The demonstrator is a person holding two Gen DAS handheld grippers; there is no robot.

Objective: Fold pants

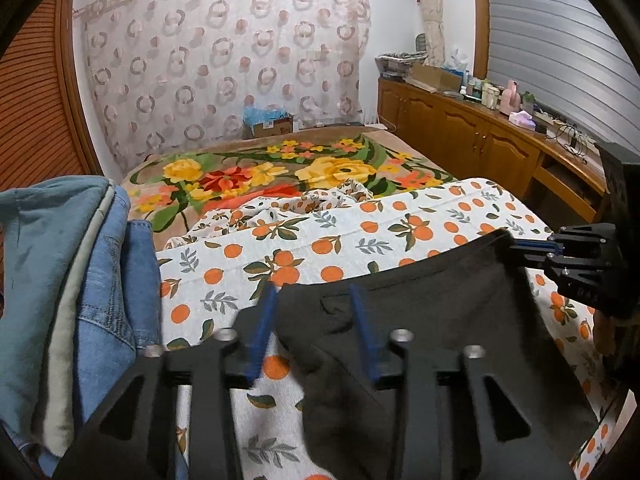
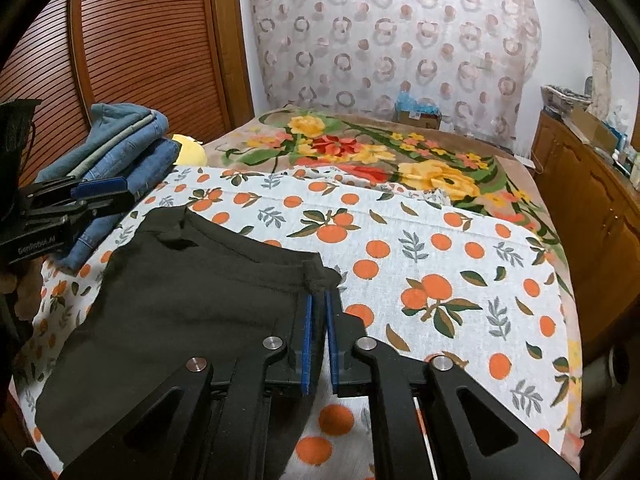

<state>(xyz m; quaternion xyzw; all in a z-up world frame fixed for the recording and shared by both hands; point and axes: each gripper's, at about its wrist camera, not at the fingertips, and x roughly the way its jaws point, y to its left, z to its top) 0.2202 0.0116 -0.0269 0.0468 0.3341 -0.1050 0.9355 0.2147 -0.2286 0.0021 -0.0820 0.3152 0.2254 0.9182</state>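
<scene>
Working over a bed, I see one orange-print sheet (image 2: 420, 248) spread on one floral blanket (image 1: 256, 172), a ring-patterned curtain (image 1: 224, 52) at twelve o'clock and a wooden cabinet (image 1: 460, 128) at two o'clock. One pair of black pants (image 2: 192, 300) lies on the sheet. My right gripper (image 2: 319, 300) pinches its waistband corner; my left gripper (image 1: 314, 292), jaws spread, straddles the other corner. One stack of folded jeans (image 2: 120, 152), several pieces, sits at ten o'clock.
</scene>
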